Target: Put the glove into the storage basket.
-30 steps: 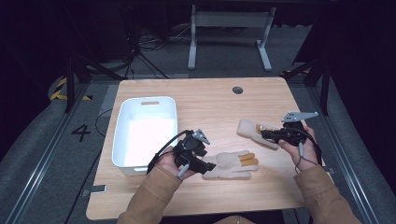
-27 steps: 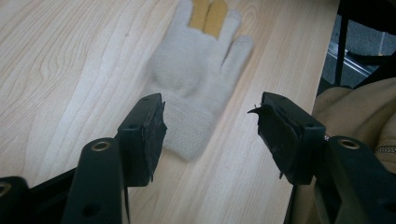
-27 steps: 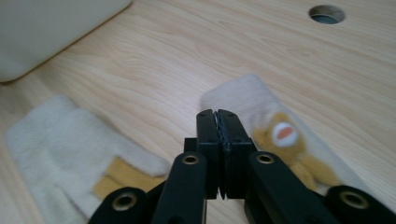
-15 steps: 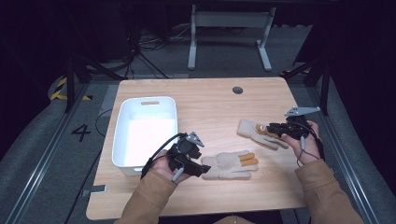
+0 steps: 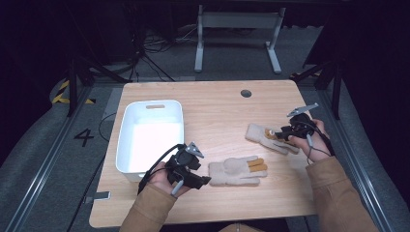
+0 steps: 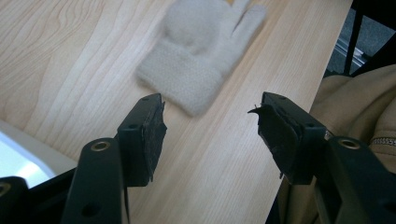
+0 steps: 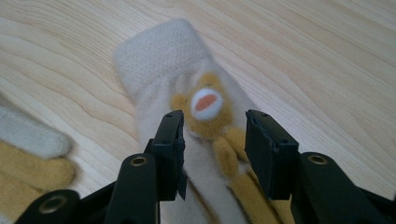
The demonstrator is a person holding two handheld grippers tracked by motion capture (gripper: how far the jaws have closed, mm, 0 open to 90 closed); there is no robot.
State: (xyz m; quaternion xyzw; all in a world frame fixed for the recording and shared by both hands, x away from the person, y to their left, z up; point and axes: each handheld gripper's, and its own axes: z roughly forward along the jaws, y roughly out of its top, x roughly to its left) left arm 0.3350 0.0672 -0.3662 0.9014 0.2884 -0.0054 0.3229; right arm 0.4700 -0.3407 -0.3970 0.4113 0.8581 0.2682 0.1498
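Near glove (image 6: pixel 201 50) blurred, fingertips cut off; left gripper (image 6: pixel 208 135) agape. Right gripper (image 7: pixel 214 149) parted over bear-patch glove (image 7: pixel 187 88). Floor numeral "4" (image 5: pixel 83 137).

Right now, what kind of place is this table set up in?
Probably a lab or studio rigged for recording, not a home: a lone wooden table on a dark floor, metal rails alongside with a painted number 4, and loose cables and a stand frame behind.

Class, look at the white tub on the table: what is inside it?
Nothing can be seen inside the white tub; its floor looks bare. The near corner is covered by the left gripper and its cable.
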